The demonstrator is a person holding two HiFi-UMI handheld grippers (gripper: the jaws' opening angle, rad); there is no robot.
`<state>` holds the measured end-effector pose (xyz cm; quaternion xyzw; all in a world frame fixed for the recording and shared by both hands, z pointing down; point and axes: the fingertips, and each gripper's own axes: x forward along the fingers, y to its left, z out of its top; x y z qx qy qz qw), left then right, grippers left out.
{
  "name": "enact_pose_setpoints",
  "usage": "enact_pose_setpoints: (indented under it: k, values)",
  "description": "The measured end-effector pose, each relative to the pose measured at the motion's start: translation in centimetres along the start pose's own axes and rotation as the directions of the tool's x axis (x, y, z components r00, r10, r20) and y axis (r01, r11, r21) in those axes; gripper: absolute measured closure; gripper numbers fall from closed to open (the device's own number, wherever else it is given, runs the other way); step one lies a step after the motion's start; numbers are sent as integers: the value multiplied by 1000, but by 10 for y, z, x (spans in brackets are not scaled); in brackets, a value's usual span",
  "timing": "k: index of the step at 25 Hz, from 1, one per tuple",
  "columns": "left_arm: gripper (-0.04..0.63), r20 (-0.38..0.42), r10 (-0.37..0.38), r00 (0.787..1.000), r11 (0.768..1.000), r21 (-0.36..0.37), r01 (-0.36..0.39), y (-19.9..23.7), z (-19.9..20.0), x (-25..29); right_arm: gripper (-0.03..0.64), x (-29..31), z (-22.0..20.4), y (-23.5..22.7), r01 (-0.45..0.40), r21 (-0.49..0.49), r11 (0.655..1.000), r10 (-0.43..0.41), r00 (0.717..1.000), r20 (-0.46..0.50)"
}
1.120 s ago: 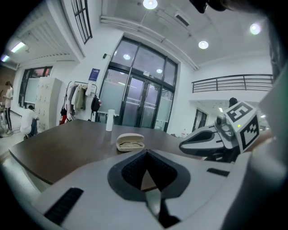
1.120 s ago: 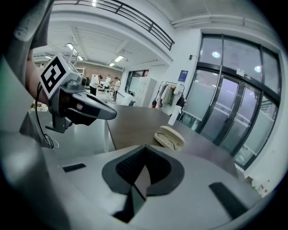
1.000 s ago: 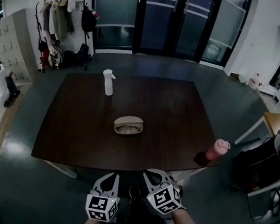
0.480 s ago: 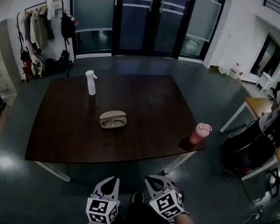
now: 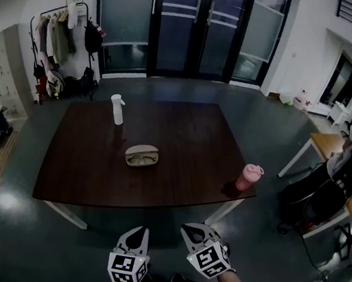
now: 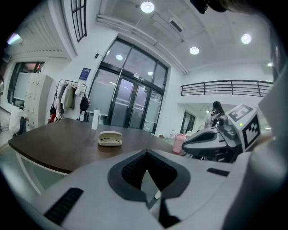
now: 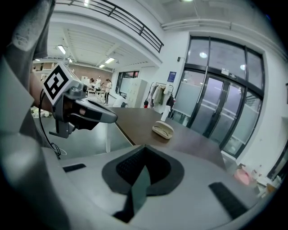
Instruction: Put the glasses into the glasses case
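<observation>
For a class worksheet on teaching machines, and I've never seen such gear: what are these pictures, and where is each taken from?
There is no robot: a person holds a two-jaw tool in each hand. The head view comes from a camera on the person's head, looking down at the left tool and right tool, each bearing a marker cube. The two gripper views come from cameras riding on the tools, looking along their jaws; both pairs are shut and hold nothing. Ahead stands a dark table with an open beige glasses case, glasses apparently lying in it, a white spray bottle, and a pink bottle at its near right corner.
</observation>
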<state>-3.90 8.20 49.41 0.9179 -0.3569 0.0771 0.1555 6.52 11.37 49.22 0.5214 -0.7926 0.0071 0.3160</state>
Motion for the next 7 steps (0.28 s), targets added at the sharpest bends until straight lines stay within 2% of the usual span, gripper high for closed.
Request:
enact_pose_setpoints:
  k: [7]
  values:
    - [589, -11, 1, 1000, 1000, -16, -1, -33, -4, 1, 629, -23, -19, -10, -26, 28, 999, 26, 1000, -4]
